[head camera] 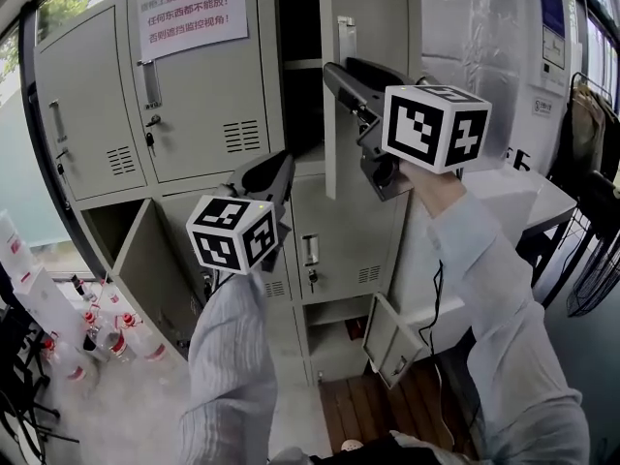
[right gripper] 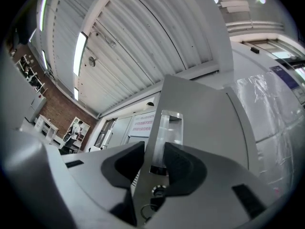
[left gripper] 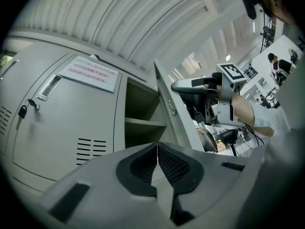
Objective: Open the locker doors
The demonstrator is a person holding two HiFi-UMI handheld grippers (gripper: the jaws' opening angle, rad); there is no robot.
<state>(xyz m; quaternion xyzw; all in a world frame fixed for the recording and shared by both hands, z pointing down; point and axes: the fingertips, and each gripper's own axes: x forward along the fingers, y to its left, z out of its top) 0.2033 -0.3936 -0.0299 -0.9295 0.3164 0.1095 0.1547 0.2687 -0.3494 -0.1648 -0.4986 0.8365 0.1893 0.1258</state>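
Observation:
A bank of grey lockers fills the head view. The upper right locker door stands swung out, edge-on to me, with a shelf visible inside. My right gripper reaches its edge near the recessed handle. In the right gripper view the door sits between the pads of that gripper, just above the keyhole, and the pads press on it. My left gripper hangs lower, before the middle lockers. Its jaws are shut with nothing held.
A paper sign is taped to the closed upper door. A lower left door and a small bottom right door hang open. Bottles stand on the floor at left. A white table and a rack are at right.

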